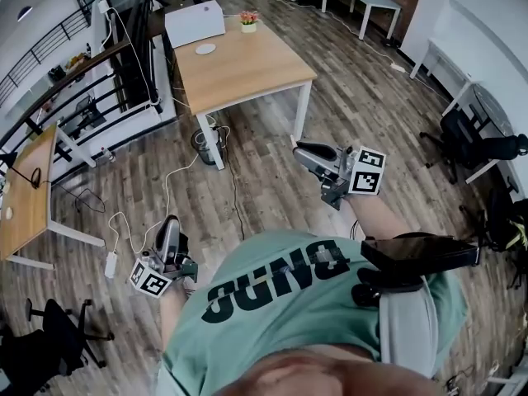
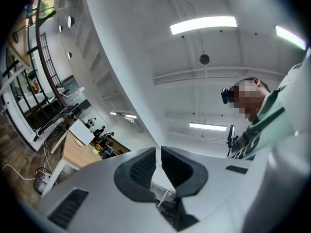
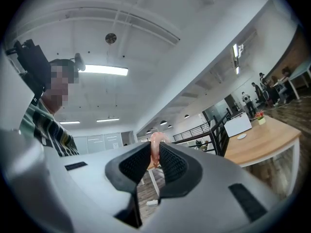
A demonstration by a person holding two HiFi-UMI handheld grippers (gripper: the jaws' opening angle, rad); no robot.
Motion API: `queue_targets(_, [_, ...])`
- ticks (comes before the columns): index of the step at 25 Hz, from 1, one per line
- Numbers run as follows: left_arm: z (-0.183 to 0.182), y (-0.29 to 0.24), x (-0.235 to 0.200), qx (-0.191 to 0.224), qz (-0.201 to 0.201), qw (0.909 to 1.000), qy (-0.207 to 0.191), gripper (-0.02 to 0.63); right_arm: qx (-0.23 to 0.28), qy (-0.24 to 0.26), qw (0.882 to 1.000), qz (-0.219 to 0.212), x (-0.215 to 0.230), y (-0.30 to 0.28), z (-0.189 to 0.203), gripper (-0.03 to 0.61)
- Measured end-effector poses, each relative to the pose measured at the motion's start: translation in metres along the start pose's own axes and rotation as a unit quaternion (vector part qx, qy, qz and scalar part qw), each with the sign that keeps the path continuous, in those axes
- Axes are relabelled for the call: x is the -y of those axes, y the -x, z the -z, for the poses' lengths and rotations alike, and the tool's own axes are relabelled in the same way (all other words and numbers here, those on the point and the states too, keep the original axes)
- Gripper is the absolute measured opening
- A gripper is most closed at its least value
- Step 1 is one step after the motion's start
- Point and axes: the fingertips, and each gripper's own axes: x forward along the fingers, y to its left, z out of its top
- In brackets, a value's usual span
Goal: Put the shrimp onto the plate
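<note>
Up between the pads of my right tongs (image 3: 156, 153) is the shrimp (image 3: 155, 140). It's pink and curled, pinched upright with its top poking out above the black pads, so that side is clamped on it for sure. Both pairs of tongs are held out in front of my green shirt (image 1: 280, 304), over the wood floor (image 1: 264, 188) and well short of the table (image 1: 264, 73), so the shrimp is up in the air and nowhere near the wood top. My left tongs (image 2: 158, 152) are closed with nothing in them, the two pads meeting at the tips and both angled up toward the ceiling. From the head view, the plate (image 1: 205, 49) is a small white one sitting bare toward the table's far end, close to the left edge. It's just in front of a white box (image 1: 195, 21) that takes up the far left corner. A little flower pot (image 1: 248, 21) stands at the far edge, to the right of the box.
</note>
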Motion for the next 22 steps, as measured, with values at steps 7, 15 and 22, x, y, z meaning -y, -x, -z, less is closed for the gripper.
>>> queue_targets(7, [0.000,0.000,-0.027,0.000,0.009,0.9997,0.023,0.040,-0.017,0.011,1.000,0.007,0.003,-0.022,0.001,0.055])
queue_targets(15, [0.020,-0.052,-0.036,-0.023,-0.002,0.9996,0.015,0.040,-0.002,0.003,1.000,-0.008,0.060,-0.009,-0.019,0.055])
queue_targets(22, [0.051,-0.165,-0.036,-0.026,-0.024,0.9991,-0.024,0.040,0.017,0.000,0.999,-0.040,0.167,0.036,-0.060,0.055])
